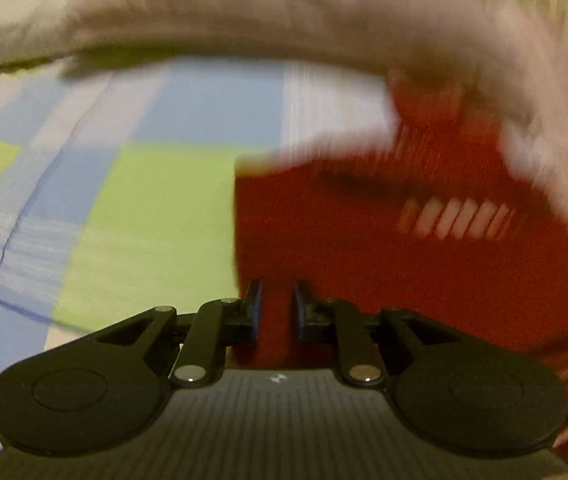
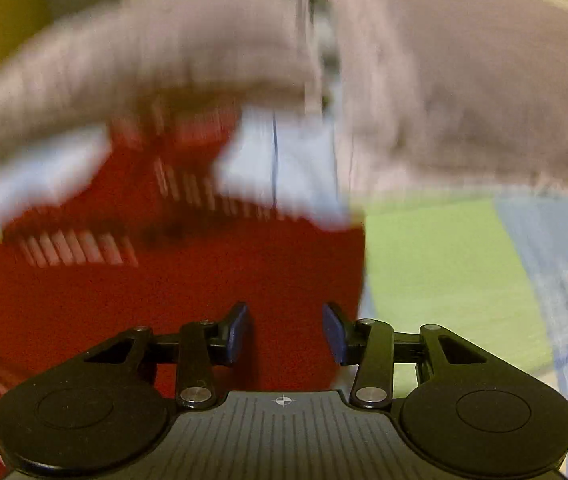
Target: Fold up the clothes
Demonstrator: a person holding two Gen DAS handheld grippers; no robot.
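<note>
Folding goes best when each gripper takes a clean corner, and neither has one. The left gripper (image 1: 277, 300) has its jaws narrowly parted, empty; the right gripper (image 2: 286, 328) is spread wider, also empty. The red knitted garment with white stripes (image 1: 384, 248) lies just ahead of both pairs of fingers on the blue-and-green checked bedsheet (image 1: 144, 200). Its straight side edges (image 2: 360, 272) look easiest to pinch. Bare sheet lies outside each gripper; a grey bunched blanket (image 2: 464, 80) crowds the far side.
</note>
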